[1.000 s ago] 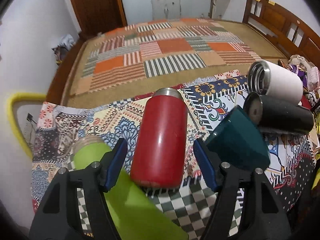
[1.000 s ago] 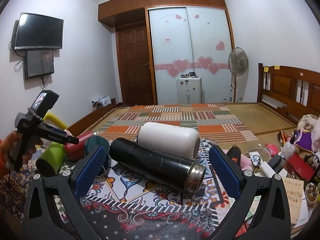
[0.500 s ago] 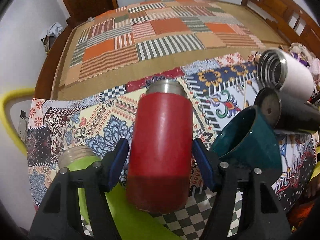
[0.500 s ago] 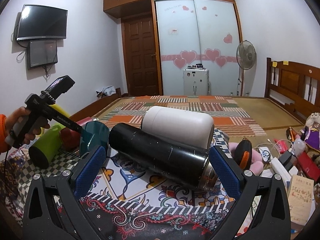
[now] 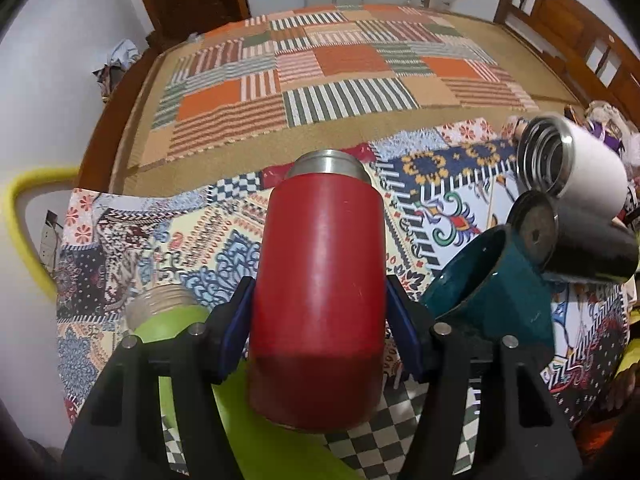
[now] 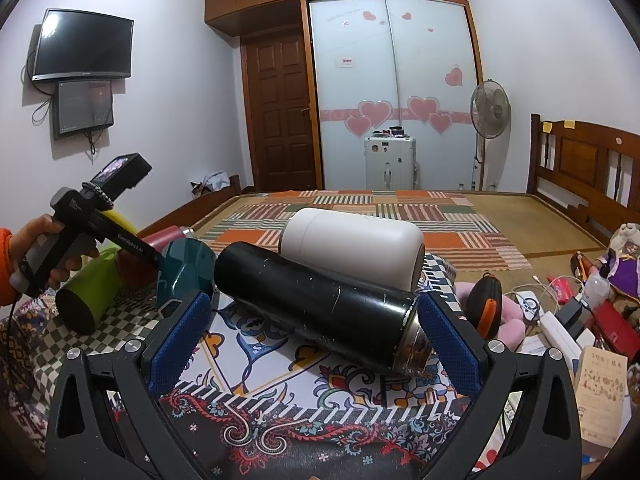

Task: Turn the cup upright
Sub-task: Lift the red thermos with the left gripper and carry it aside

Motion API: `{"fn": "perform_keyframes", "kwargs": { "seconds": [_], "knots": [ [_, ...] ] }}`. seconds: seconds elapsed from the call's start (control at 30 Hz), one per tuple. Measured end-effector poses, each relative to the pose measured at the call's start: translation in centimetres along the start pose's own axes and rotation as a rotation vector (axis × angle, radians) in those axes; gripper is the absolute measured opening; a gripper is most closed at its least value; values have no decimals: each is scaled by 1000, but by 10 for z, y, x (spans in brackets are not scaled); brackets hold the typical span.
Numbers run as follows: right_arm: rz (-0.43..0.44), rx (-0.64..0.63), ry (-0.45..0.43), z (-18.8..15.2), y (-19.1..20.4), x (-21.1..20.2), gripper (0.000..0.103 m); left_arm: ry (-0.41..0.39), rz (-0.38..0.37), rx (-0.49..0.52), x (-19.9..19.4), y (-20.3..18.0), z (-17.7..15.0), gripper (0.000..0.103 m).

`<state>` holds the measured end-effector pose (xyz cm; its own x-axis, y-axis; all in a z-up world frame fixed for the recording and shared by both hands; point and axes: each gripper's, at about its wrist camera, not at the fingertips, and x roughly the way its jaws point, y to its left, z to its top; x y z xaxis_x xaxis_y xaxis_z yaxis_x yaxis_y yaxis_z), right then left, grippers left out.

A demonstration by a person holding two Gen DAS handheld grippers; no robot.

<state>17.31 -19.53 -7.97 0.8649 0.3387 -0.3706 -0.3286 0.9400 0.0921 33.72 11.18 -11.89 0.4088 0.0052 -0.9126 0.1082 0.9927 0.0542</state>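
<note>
Up close in the left wrist view, the left tongs [image 5: 318, 332] are clamped on the red cup [image 5: 318, 280], their blue pads pressed against both of its sides. The cup's base points back toward the camera and its steel-rimmed mouth points away, so it is tipped forward above the patterned cloth of the table [image 5: 160, 240]. Just beside it on the left lies a green bottle [image 5: 172, 316] with a bare threaded neck, and on the right a teal mug [image 5: 500, 288] leans on its side, mouth open toward the red cup. Beyond the mug lie a black flask [image 5: 576, 240] and a white flask [image 5: 576, 164], both on their sides and touching.

From the right wrist view, the right tongs [image 6: 314, 338] stand wide, empty, their blue pads to either side of the black flask [image 6: 316, 304] without touching it. The white flask [image 6: 352, 244] lies just behind it. Further left, the person's left hand [image 6: 44, 248] grips the handle of the other tool with the wrist angled down, its tongs reaching in by the teal mug [image 6: 184, 272], where a bit of the red cup [image 6: 164, 238] shows behind. The green bottle [image 6: 90, 294] lies below that hand. Far back stand a striped bed [image 6: 380, 216], a fan [image 6: 490, 112] and a wooden door [image 6: 282, 112]
</note>
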Motion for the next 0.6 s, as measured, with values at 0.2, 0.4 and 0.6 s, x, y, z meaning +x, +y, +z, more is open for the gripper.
{"fn": "perform_keyframes", "kwargs": {
  "seconds": [0.2,0.4,0.6],
  "knots": [
    [1,8,-20,6,0,-12,103,-57,17,-2,-39,-6,-8,63],
    [-3,10,-47,12,2,-32,103,-132,32,65,-89,-35,-31,63],
    [-13,5,-79,18,5,-59,103,-164,-39,101,-118,-69,-58,63]
  ]
}}
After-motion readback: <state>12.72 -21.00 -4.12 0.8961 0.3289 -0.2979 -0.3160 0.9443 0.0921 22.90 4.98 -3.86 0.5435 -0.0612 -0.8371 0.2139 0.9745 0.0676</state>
